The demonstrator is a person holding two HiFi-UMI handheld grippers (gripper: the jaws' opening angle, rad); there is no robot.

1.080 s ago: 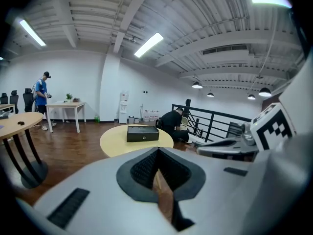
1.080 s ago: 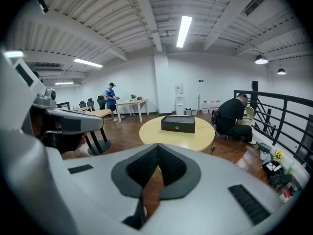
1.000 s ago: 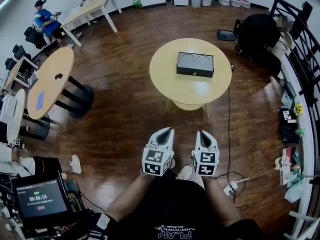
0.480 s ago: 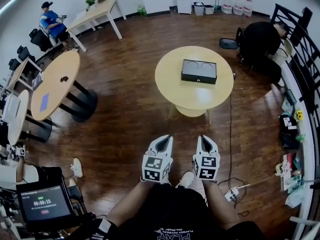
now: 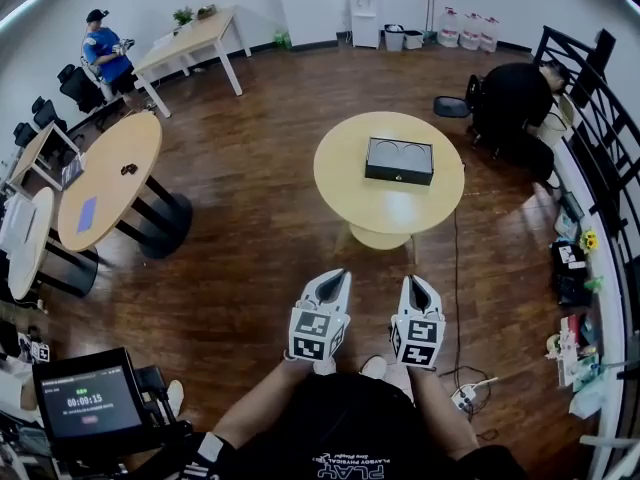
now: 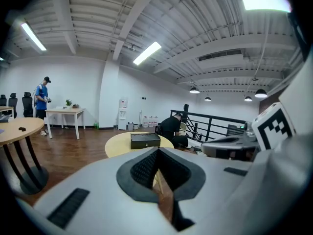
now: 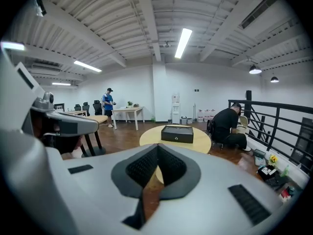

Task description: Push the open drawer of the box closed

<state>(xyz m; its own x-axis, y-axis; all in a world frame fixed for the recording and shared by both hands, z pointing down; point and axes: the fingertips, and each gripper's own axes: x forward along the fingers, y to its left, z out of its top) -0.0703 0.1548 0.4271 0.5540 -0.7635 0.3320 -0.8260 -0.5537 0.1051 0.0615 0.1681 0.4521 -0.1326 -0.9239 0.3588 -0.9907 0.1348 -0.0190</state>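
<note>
— Box point(image 5: 399, 160): where is it?
— Upper centre of the head view, on the round counter point(image 5: 345, 183), well apart from both tools at bottom centre.
— Jaws?
— Left hand-held gripper point(image 5: 338, 275) and right hand-held gripper point(image 5: 413, 281) are both closed, with nothing between the jaws.

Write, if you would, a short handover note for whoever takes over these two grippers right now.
Left gripper: shut, empty, held low in front of the body.
Right gripper: shut, empty, beside the left one.
Black box: on the round yellow table ahead, its knobbed front facing us; wooden floor lies between it and the grippers.
Done: nothing; neither gripper is near the box.
To do: walk up to the table and push the drawer in. How far it stands out cannot be told from here.
</note>
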